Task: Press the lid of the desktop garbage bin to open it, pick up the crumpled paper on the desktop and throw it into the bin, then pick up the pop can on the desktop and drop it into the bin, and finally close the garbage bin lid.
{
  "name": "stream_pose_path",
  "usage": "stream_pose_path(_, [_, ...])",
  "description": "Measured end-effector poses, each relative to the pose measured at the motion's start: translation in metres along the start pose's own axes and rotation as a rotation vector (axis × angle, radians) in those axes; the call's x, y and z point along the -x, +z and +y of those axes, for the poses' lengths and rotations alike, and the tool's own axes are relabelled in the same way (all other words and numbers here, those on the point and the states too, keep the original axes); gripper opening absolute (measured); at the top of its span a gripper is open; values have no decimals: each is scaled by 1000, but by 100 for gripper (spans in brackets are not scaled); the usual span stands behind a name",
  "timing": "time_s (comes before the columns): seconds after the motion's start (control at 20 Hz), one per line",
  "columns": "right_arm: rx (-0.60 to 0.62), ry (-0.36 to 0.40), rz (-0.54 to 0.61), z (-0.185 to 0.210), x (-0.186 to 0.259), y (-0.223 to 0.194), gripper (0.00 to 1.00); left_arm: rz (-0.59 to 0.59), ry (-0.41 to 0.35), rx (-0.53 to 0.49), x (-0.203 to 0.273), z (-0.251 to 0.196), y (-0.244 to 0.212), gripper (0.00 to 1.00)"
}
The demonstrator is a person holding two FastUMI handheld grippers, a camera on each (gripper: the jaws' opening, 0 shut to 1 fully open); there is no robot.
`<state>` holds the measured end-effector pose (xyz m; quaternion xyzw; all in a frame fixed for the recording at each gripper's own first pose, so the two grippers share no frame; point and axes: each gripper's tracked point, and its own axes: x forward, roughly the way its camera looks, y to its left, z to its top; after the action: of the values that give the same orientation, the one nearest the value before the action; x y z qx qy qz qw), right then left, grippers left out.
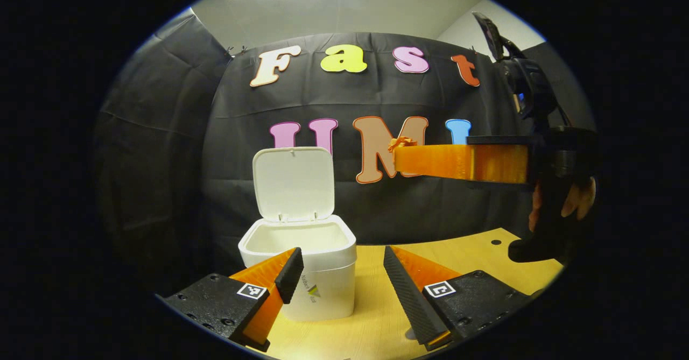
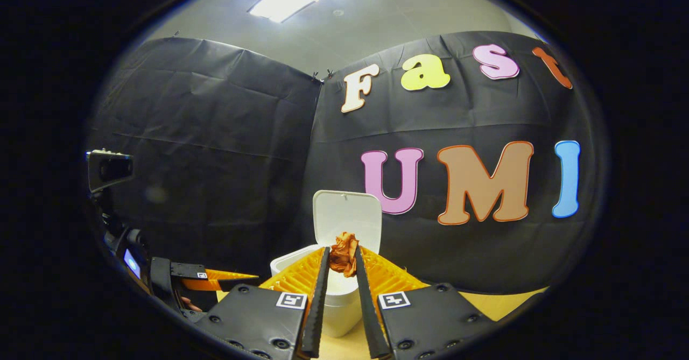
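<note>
Ribbed right fingers (image 2: 341, 263) pinch crumpled paper (image 2: 344, 252); left fingers (image 1: 338, 267) wide by bin (image 1: 299, 252).

Bin (image 2: 344, 295) front: hidden behind right gripper (image 2: 343, 260) fingers
Bin label (image 1: 311, 290): partly covered, unreadable
Paper (image 1: 401, 143): too small to discern

The white plastic desktop garbage bin (image 1: 317, 274) carries a small printed mark on its front wall in the left gripper view: a line of dark lettering running sideways next to a green and yellow V-shaped logo, too small and partly hidden to read. Square black-and-white coded marker tags sit on the black bases of the left gripper (image 1: 340, 274) in the left gripper view, and on those of the right gripper (image 2: 340, 266) in the right gripper view; they bear patterns, not letters. No other readable text appears on the things here.
</note>
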<state>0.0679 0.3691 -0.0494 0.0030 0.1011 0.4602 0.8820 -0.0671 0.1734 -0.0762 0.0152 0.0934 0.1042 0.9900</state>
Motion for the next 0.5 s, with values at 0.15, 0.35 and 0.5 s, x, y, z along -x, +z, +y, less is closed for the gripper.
stream_pose_path(0.15, [-3, 17, 37, 4, -26, -7, 32, 2, 23, 3, 1, 16, -1, 92])
stream_pose_path(0.35, [1, 44, 98, 14, -63, -28, 36, 3, 53, 6, 1, 38, -4, 92])
stream_pose_path(0.5, [-6, 51, 156, 21, -87, -50, 34, 7, 73, 10, 2, 54, -8, 90])
